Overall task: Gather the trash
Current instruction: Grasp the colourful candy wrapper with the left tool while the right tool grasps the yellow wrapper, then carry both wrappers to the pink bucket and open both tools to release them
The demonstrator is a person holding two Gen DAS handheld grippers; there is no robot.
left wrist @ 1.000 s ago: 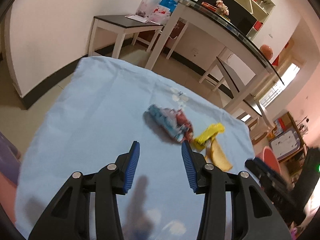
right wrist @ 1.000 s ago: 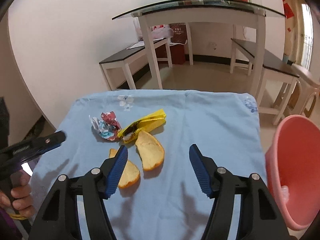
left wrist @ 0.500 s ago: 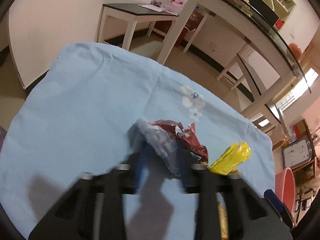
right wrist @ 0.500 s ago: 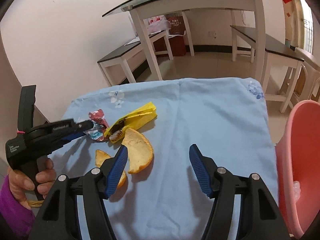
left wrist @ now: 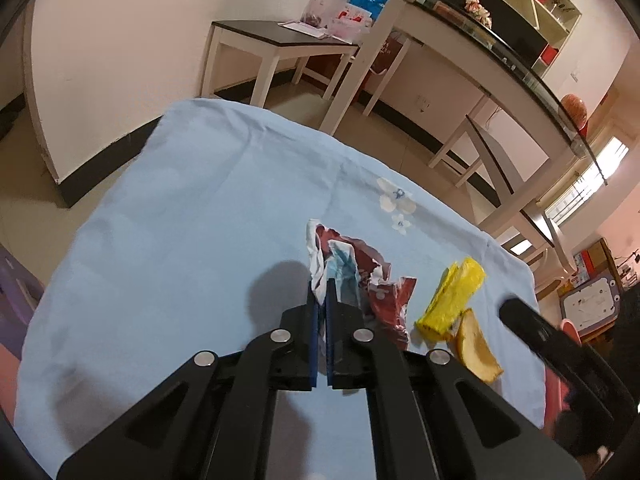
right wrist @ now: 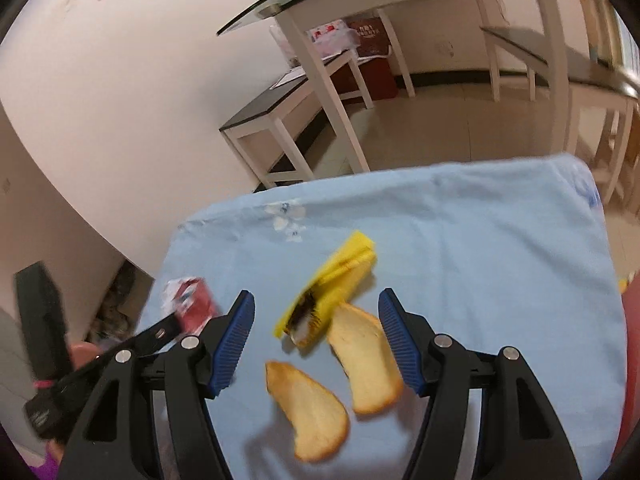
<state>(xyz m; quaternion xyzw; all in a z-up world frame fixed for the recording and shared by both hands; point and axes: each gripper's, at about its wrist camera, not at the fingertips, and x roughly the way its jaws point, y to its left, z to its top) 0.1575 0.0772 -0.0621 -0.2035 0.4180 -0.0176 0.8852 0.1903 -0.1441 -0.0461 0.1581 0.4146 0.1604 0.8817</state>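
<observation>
My left gripper (left wrist: 322,304) is shut on a crumpled red, white and blue wrapper (left wrist: 352,272) and holds it just above the light blue cloth (left wrist: 180,240). The wrapper also shows in the right wrist view (right wrist: 192,304), with the left gripper (right wrist: 168,326) on it. A yellow wrapper (left wrist: 452,300) (right wrist: 336,288) and two orange peels (right wrist: 368,364) (right wrist: 308,404) lie on the cloth. My right gripper (right wrist: 316,340) is open and hovers over the yellow wrapper and the peels.
A pink bin (right wrist: 632,360) stands at the cloth's right edge. Beyond the cloth are a glass-topped table (left wrist: 480,48) with white legs and a dark-topped bench (left wrist: 280,40). The cloth drops off at its far and left edges.
My left gripper moved forward onto the crumpled wrapper and shut on it. My right gripper moved forward and down over the peels and the yellow wrapper, staying open.
</observation>
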